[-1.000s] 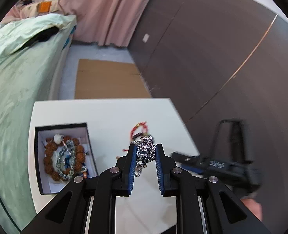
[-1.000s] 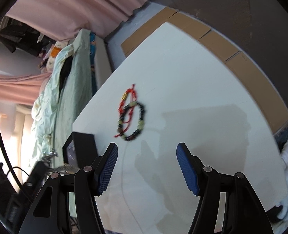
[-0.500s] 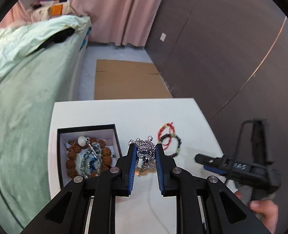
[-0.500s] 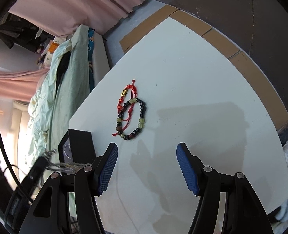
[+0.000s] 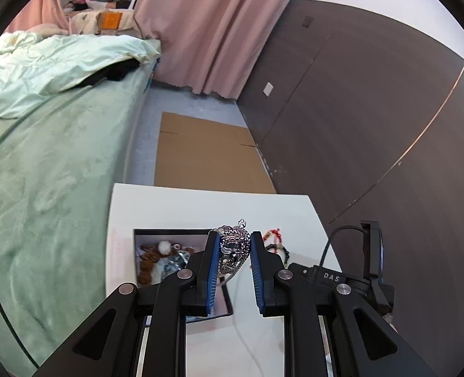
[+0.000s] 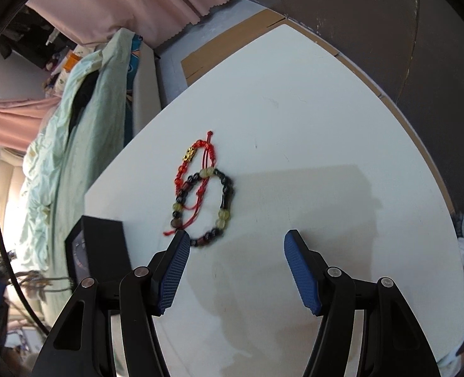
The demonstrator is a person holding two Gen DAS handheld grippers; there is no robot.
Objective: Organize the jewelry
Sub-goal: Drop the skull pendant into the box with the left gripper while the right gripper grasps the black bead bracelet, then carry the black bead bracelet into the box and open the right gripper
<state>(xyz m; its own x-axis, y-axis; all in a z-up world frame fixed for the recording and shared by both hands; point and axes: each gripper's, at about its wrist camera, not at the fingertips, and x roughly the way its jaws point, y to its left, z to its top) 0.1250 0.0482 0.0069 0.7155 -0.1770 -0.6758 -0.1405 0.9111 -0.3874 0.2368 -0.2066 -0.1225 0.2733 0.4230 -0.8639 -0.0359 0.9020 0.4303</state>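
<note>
My left gripper (image 5: 232, 245) is shut on a silver chain necklace (image 5: 233, 251) and holds it in the air above the right edge of a black jewelry box (image 5: 169, 231). The box holds a brown bead bracelet (image 5: 147, 260) and other pieces. The box also shows in the right wrist view (image 6: 104, 248). A red cord bracelet (image 6: 197, 169) and a dark bead bracelet (image 6: 222, 210) lie overlapped on the white table (image 6: 295, 125). My right gripper (image 6: 235, 245) is open and empty, just in front of the bead bracelet.
A bed with a green cover (image 5: 43, 172) runs along the table's left side. A flat cardboard sheet (image 5: 207, 154) lies on the floor beyond the table. A dark wall (image 5: 373, 110) stands to the right. Pink curtains (image 5: 207, 31) hang at the back.
My left gripper has carried the silver necklace to the left, from beside the bracelets to over the box's right edge. My right gripper has moved closer to the two bracelets.
</note>
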